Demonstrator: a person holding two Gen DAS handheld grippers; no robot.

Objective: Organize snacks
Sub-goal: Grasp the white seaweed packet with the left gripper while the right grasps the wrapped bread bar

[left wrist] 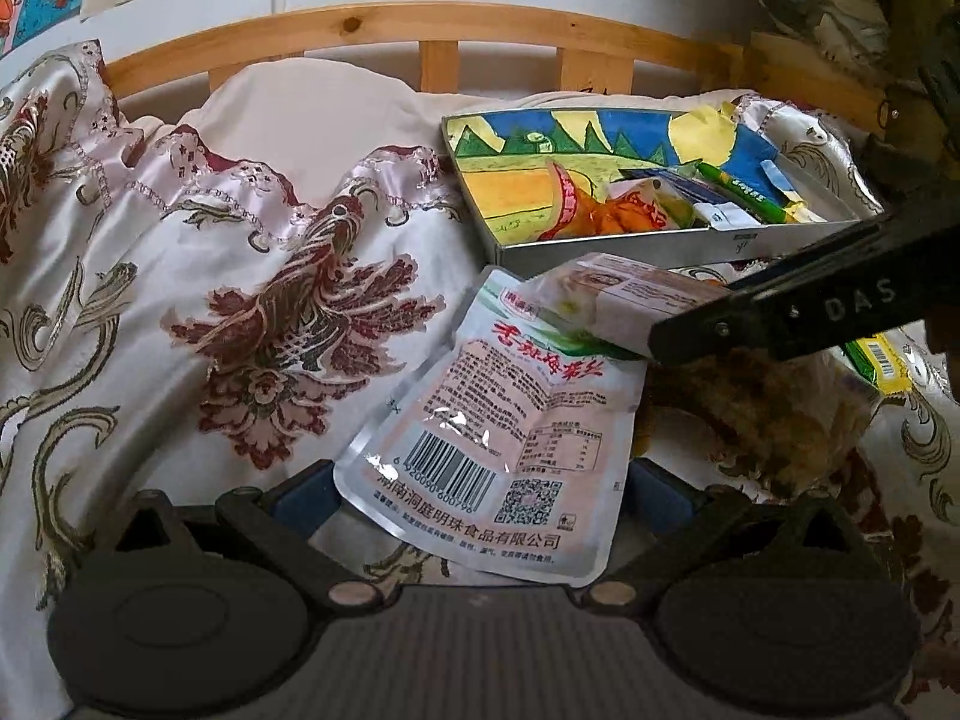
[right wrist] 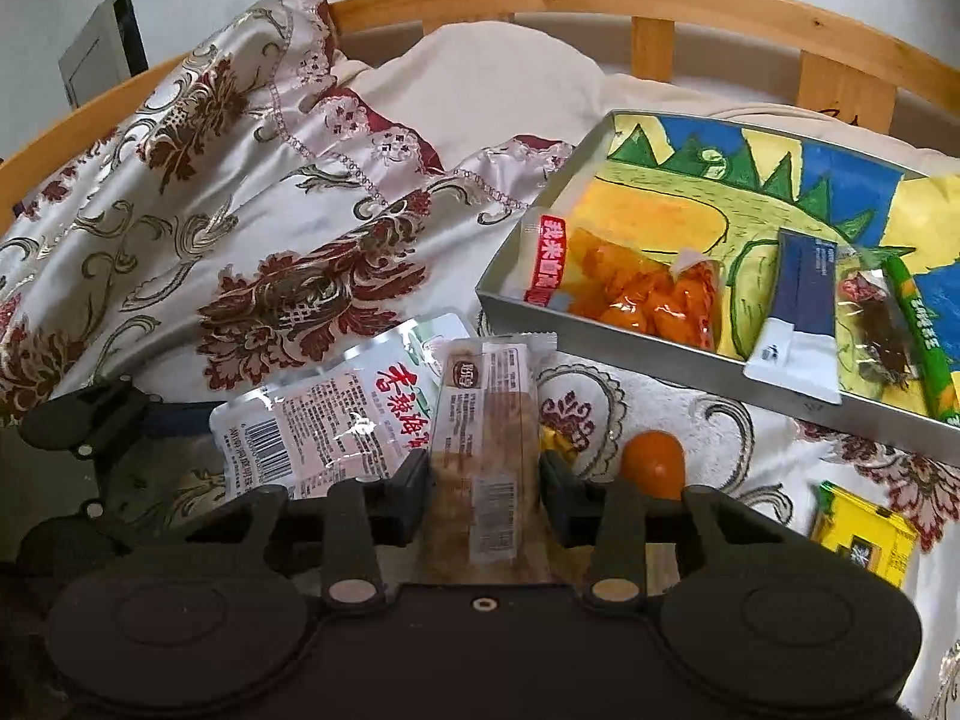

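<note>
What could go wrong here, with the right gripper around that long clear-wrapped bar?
1. The right gripper grips the bar near one end, so it may sag or slip in its glossy wrapper.
2. The bar overlaps the silver pouch; lifting may drag the pouch.
3. The tray wall is close ahead; the bar's far end could catch it.

I see soft, even, fairly bright light in both wrist views, with weak shadows only. Glare breaks up the print on the silver pouch point(left wrist: 498, 420) and sheens the satin bedspread point(left wrist: 180, 276); the wooden headboard rail point(right wrist: 600, 0) bows strongly from fisheye distortion, and the corners go black. Detail is slightly soft and colours washed, while the gripper housings at the bottom edge read nearly black.
</note>
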